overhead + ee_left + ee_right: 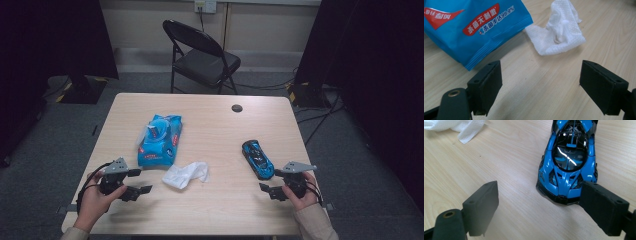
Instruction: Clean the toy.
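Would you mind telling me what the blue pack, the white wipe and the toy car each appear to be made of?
Blue pack: thin glossy plastic film, judging by its creases and sheen.
White wipe: soft nonwoven cloth, with a dimpled texture and limp folds.
Toy car: hard glossy shell, painted metal or plastic, hard to tell which; sharp reflections on its dark canopy.

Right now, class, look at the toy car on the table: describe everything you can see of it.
The toy car is a glossy blue sports model with black trim and a dark glazed cabin, plastic or painted metal by its shine. It stands upright on its wheels on the wooden table, at the right side, lying diagonally. Its nose points toward the right gripper, whose open jaws hold nothing; one jaw sits just before the front bumper, contact unclear.
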Demonstrator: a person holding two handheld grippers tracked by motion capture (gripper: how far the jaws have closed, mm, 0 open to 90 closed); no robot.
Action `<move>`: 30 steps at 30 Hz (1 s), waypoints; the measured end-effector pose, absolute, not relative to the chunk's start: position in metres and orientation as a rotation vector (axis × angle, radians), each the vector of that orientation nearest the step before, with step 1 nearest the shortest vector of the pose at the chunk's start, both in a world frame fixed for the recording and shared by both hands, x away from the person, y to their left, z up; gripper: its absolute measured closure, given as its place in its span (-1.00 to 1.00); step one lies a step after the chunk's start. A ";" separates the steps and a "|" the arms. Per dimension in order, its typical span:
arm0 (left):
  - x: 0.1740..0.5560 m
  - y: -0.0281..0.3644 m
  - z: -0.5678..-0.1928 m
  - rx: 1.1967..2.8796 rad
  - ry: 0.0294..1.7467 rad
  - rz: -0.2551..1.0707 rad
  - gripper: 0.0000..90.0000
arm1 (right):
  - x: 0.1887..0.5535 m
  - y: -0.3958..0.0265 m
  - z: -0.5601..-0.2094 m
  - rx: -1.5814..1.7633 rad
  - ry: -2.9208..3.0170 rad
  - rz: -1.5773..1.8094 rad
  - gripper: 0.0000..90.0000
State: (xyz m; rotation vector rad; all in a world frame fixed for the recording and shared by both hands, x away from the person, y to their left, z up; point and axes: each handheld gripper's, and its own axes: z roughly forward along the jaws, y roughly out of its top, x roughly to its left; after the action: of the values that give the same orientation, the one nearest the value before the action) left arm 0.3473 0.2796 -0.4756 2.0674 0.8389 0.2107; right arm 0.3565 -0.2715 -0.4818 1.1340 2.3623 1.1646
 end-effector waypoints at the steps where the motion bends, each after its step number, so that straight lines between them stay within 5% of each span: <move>1: 0.347 0.280 -0.476 2.069 0.842 0.211 -0.60 | 0.356 -0.272 -0.482 1.134 2.363 1.165 -0.66; 30: 0.345 0.295 -0.489 2.106 0.852 0.221 -0.60 | 0.345 -0.293 -0.497 1.175 2.373 1.084 -0.64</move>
State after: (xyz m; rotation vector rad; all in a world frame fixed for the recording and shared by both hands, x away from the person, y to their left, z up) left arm 0.3453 0.2953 -0.4885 2.1059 0.8521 0.2211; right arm 0.3454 -0.2931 -0.4969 1.1754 2.3731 1.0845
